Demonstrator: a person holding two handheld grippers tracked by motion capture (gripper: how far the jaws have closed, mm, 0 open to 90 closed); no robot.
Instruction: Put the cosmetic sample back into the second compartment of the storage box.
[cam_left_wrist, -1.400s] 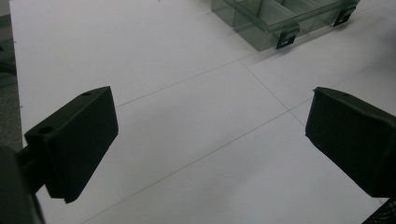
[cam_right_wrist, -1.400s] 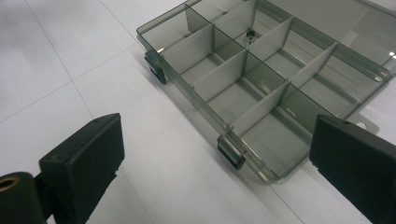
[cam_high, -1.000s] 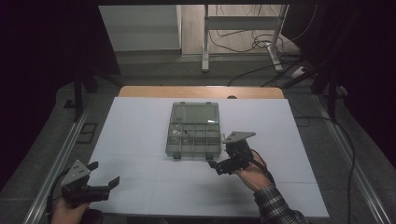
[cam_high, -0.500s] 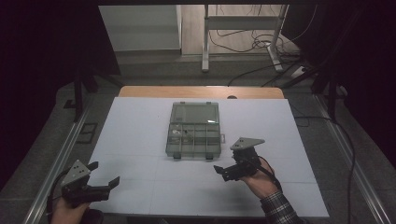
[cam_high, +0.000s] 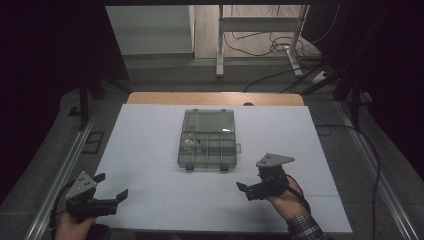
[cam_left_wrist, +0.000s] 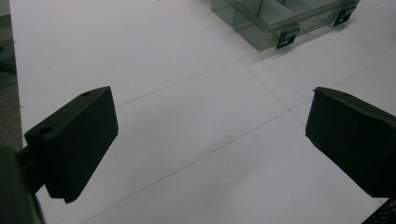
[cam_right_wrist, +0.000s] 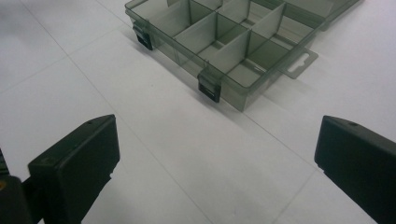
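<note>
Grippers number two, one in each of the person's hands. At the near left corner of the white table top the left gripper hangs with its jaws spread wide and nothing between them; the left gripper view shows bare white surface in the gap. Near the front edge, right of centre, the right gripper is also spread wide and empty, and its jaws point toward the middle of the table. One clear compartment box lies open near the middle of the table, well apart from the left gripper and nearer the right one. Its lid lies flat on the far side. Two dark latches sit on its near wall. Some small items lie in a left compartment, too small to tell what they are.
</note>
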